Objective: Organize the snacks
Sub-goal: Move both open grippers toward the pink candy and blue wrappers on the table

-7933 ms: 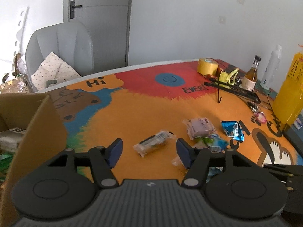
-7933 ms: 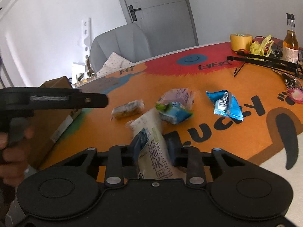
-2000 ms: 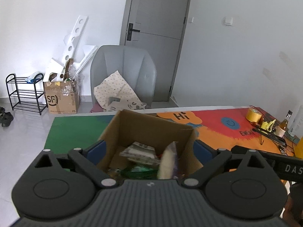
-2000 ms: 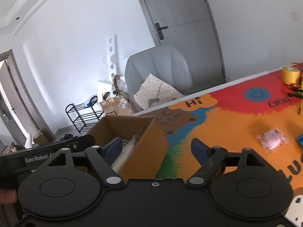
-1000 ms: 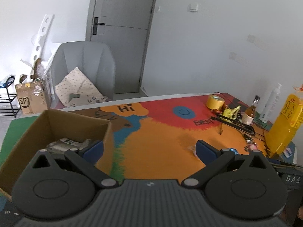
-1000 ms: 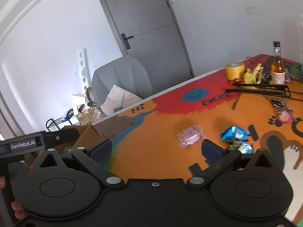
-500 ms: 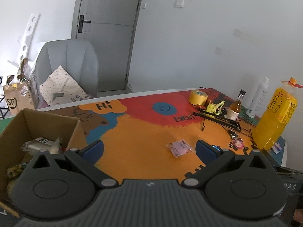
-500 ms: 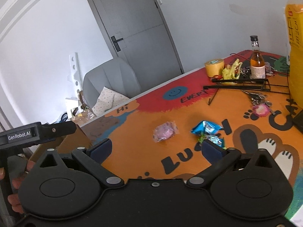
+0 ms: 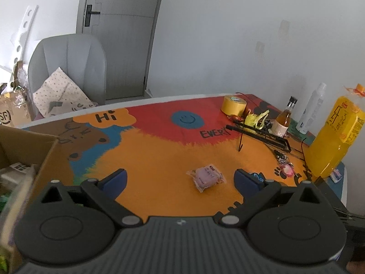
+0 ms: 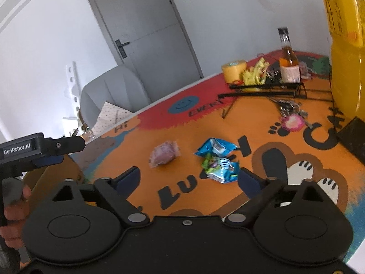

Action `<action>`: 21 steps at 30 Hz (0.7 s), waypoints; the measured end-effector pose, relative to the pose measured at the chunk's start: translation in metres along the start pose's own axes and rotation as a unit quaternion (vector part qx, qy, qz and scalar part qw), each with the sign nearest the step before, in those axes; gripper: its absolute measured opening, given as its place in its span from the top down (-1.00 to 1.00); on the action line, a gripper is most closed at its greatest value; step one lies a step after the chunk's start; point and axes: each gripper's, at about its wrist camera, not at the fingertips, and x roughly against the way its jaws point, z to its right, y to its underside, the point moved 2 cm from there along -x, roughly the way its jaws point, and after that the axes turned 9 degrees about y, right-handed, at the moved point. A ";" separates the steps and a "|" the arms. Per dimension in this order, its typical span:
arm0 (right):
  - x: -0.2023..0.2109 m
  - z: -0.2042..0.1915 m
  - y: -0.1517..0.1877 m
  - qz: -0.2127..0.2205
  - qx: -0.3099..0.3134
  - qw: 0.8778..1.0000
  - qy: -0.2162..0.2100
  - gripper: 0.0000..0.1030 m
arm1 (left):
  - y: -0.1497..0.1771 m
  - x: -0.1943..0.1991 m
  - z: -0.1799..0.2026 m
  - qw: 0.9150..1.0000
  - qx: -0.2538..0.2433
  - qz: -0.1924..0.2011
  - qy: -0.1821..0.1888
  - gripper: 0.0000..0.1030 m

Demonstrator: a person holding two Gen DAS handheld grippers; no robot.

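A pink snack packet [image 9: 206,177] lies on the orange part of the table mat, also in the right wrist view [image 10: 164,153]. A blue packet [image 10: 215,148] and a green-blue packet [image 10: 220,166] lie just right of it. The cardboard box [image 9: 27,150] with snacks inside stands at the left. My left gripper [image 9: 180,179] is open and empty above the mat, the pink packet between and beyond its fingers. My right gripper [image 10: 190,178] is open and empty, near the green-blue packet.
At the back right stand a yellow tape roll [image 9: 233,105], a small brown bottle [image 9: 284,121], a white bottle [image 9: 311,111] and a big yellow juice bottle [image 9: 335,137]. A black stand [image 9: 260,132] and keys [image 10: 292,116] lie there. A grey chair [image 9: 68,68] stands behind the table.
Both grippers have swung right, away from the box and closer to the packets on the mat. Both stay open and empty.
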 end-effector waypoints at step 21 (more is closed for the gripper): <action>-0.058 0.034 -0.004 -0.036 -0.046 0.998 0.013 0.09 | 0.000 -0.081 0.014 0.999 0.006 -0.034 -0.023 -0.86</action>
